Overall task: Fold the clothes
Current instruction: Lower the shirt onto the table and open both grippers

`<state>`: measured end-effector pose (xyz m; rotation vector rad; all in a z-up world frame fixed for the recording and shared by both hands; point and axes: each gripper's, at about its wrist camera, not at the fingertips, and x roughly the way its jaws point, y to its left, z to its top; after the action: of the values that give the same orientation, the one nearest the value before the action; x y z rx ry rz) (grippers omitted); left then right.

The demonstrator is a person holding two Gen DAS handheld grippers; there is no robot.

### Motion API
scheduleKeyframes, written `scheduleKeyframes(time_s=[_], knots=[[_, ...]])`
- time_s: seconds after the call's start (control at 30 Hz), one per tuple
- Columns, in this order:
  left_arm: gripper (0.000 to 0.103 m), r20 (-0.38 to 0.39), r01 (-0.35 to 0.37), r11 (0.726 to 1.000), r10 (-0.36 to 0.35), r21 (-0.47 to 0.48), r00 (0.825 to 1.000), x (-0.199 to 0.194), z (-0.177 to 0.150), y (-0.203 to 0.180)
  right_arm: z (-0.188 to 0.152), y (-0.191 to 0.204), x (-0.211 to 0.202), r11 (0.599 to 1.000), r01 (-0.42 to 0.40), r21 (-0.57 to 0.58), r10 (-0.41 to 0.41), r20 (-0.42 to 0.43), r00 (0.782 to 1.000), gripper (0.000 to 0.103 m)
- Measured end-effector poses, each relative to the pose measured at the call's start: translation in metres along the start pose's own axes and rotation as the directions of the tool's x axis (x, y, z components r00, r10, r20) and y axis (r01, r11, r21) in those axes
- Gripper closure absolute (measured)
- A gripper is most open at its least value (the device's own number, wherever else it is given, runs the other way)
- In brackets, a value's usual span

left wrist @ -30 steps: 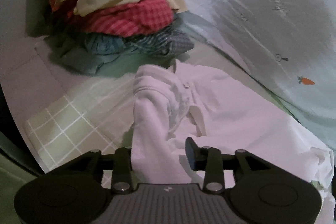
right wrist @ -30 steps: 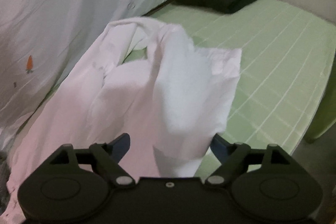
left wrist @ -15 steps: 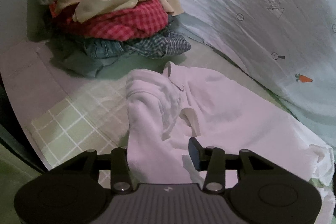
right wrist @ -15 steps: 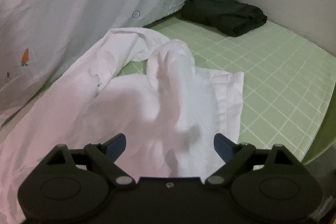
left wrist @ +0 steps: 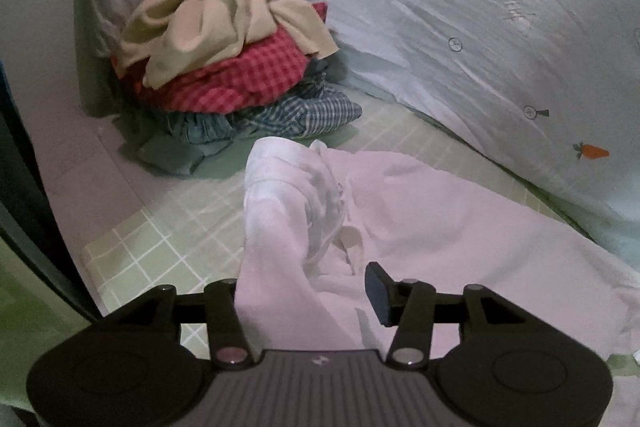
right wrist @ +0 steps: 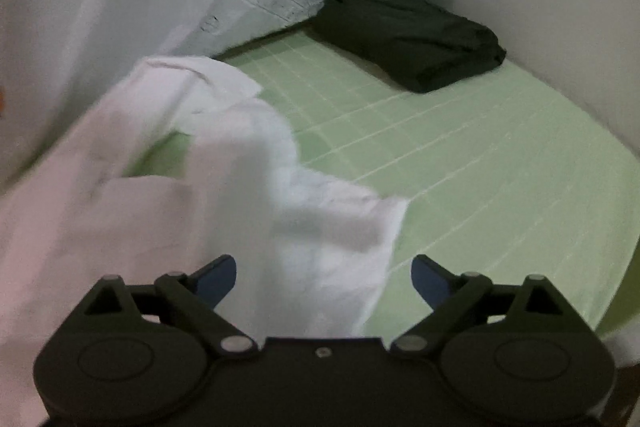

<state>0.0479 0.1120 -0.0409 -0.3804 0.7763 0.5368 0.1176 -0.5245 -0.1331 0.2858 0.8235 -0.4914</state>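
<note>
Both claws widened since before; left claw (left wrist: 308,297) opening round white shirt (left wrist: 420,219) (draped); right claw (right wrist: 324,279) opening, gaping.

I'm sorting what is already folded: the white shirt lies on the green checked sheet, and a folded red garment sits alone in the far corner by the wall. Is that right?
Not quite. The folded garment in the far corner by the wall is black, not red, as the right wrist view shows. The white shirt does lie on the green checked sheet.
</note>
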Motion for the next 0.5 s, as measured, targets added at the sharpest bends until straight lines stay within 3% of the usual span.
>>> scheduleKeyframes(time_s=[0.17,0.33,0.4,0.47,0.5], knots=[[0.050,0.036,-0.019,0.999,0.018,0.030,0.999,-0.021,-0.004,-0.025,0.011,-0.013,0.044,0.989,0.011,-0.149,-0.017,-0.039,0.999,0.008],[0.047,0.036,-0.013,0.999,0.012,0.033,0.999,-0.028,-0.012,-0.049,0.019,-0.024,0.074,0.989,-0.007,-0.151,-0.004,-0.073,0.997,0.014],[0.046,0.034,-0.021,0.999,0.020,0.029,0.999,-0.028,-0.015,-0.056,0.023,-0.029,0.075,0.992,-0.048,-0.120,0.040,-0.073,0.997,0.025],[0.046,0.028,-0.030,0.999,0.029,0.019,0.999,-0.027,-0.017,-0.061,0.026,-0.031,0.072,0.989,-0.081,-0.125,0.074,-0.064,0.995,0.056],[0.046,0.026,-0.033,0.999,0.032,0.014,0.999,-0.027,-0.017,-0.063,0.028,-0.031,0.072,0.984,-0.116,-0.138,0.108,-0.068,0.992,0.064]])
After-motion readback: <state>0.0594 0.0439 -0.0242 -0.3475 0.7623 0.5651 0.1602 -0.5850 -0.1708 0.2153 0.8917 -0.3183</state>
